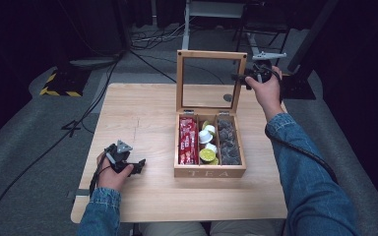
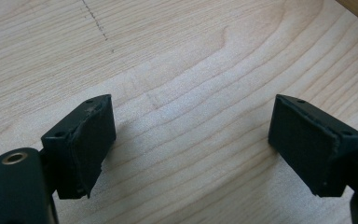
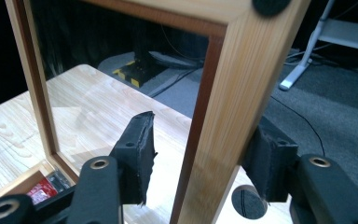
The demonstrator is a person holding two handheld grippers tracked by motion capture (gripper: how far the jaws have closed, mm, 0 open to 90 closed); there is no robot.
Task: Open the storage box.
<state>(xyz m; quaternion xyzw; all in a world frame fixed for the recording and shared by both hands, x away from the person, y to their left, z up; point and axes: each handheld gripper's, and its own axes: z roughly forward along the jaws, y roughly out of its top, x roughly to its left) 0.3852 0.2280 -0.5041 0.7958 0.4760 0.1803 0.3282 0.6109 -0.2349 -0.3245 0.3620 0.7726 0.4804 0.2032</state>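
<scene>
Where jaws straddle it, lid (image 3: 233, 93) upright

The light wooden worktop (image 1: 142, 113) carries a wooden tea box with three compartments (image 1: 209, 171) right of its middle, toward the near edge. In the box, the red sachets (image 1: 188, 140) fill the left compartment, the small round tubs (image 1: 207, 142) the middle one, and the dark tea bags (image 1: 228, 142) the right one. The glass-paned wooden lid (image 1: 210, 81) stands upright on the box's far side. The right gripper (image 1: 250, 77) is at the lid's upper right corner, one jaw on each side of the frame's right post. The left gripper (image 1: 139, 165) rests on the worktop to the left of the box, near the near edge, well apart from it.
</scene>
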